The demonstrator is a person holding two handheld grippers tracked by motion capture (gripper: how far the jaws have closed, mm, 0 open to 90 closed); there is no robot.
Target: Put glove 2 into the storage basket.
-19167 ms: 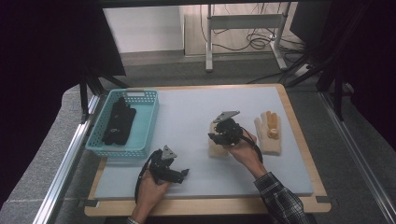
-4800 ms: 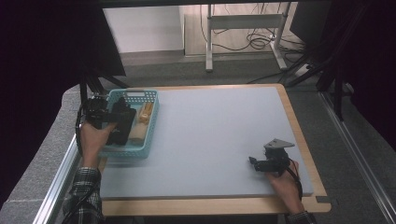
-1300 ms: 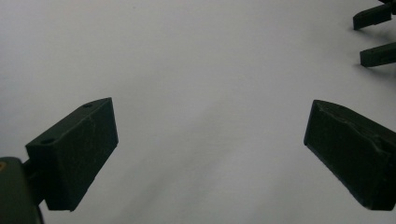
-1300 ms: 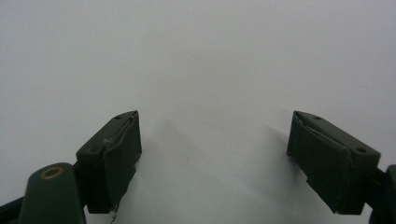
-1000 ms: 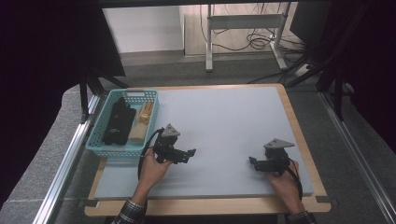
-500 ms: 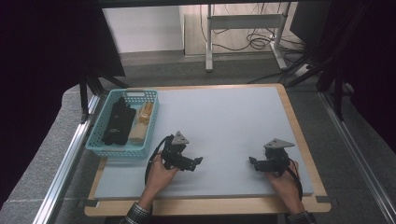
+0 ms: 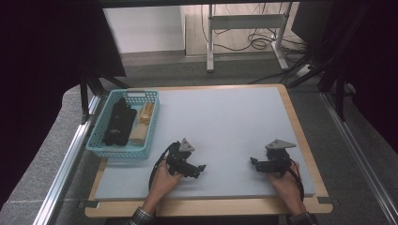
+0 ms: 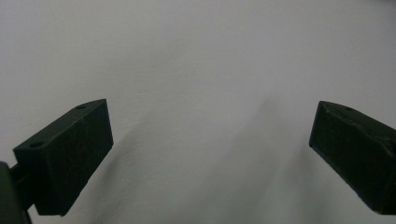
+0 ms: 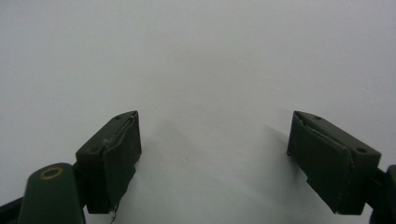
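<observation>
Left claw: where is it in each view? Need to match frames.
High view: the black two-jaw left claw sits low, left of centre, pointing right over the pale grey table mat.
Left gripper view: the claw has its jaws rising from the bottom corners, wide apart.
Right gripper view: not identifiable.
Shared landmark: the grey mat.

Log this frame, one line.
left gripper: open, empty | right gripper: open, empty | basket: black item, wooden pieces | mat: bare

Both hand-held tools are black: the left gripper [image 7: 201, 168] and right gripper [image 7: 253, 162] each carry a grey three-cornered plate and a looping black cable. Checked shirt cuffs [image 7: 139, 217] show at both wrists.
</observation>
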